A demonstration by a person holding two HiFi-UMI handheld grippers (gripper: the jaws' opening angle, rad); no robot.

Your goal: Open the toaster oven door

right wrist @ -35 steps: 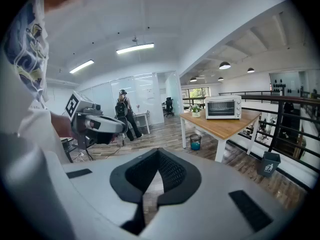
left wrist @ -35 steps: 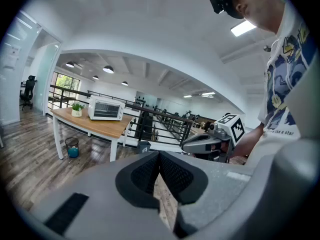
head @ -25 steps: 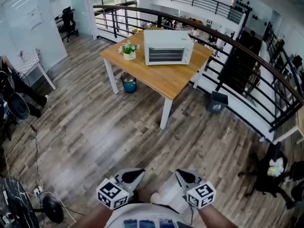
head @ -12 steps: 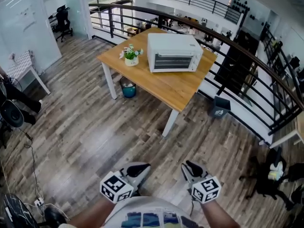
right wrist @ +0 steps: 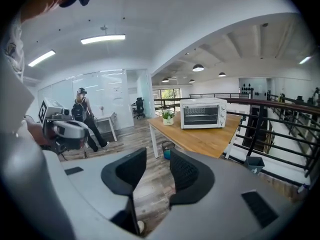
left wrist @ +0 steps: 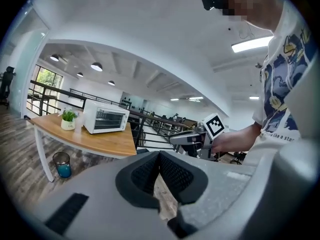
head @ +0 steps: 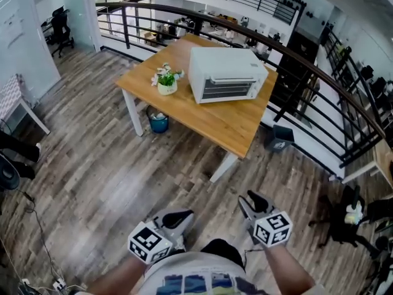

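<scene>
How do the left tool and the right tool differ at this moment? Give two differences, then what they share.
1. The left tool's jaws meet at the tips. The right tool's jaws stand apart and are opening.
2. In the head view, the right tool is held slightly further forward than the left tool.
Shared: nothing is between either tool's jaws. Both are held close to the person's body, far from the toaster oven on the table.

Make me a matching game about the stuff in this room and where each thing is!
Things:
1 toaster oven
2 potted plant
3 blue bin
4 dark bin

Clues:
A on the floor, under the table
B white, door shut
C on the floor by the railing
D on the table, left of the oven

Pairs: 1-B, 2-D, 3-A, 4-C
</scene>
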